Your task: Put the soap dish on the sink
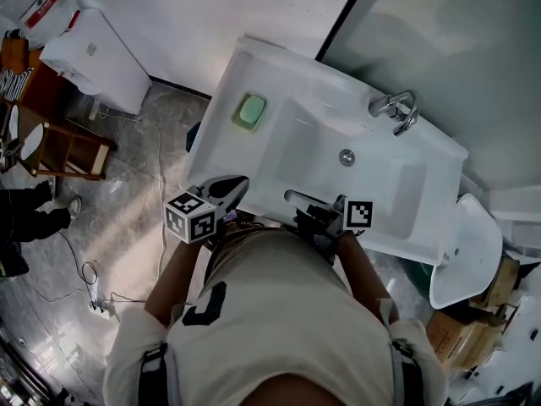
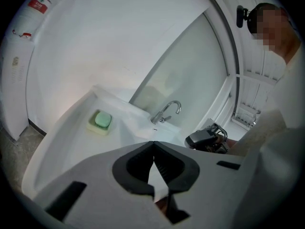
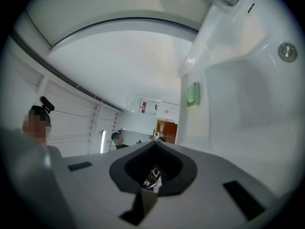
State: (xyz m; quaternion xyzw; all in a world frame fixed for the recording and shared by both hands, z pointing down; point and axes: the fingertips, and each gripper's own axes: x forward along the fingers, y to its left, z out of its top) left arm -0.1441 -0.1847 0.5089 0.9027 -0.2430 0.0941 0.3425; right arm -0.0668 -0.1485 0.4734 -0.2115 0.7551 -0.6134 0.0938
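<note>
A pale soap dish [image 1: 250, 112] with a green bar of soap in it rests on the flat left ledge of the white sink [image 1: 397, 201]. The dish also shows in the left gripper view [image 2: 99, 122] and, small, in the right gripper view [image 3: 191, 94]. My left gripper [image 1: 239, 182] hovers in front of the sink's near left corner, short of the dish, jaws shut and empty [image 2: 153, 142]. My right gripper [image 1: 289, 197] is held beside it at the sink's front edge, also shut with nothing in it [image 3: 155, 143].
A chrome faucet [image 1: 395, 108] stands at the back of the basin, with the drain [image 1: 347, 156] below it. A white cabinet [image 1: 93, 57] and a wooden stool [image 1: 72, 150] stand to the left, cables [image 1: 127, 227] lie on the floor, and a white fixture [image 1: 465, 252] sits at the right.
</note>
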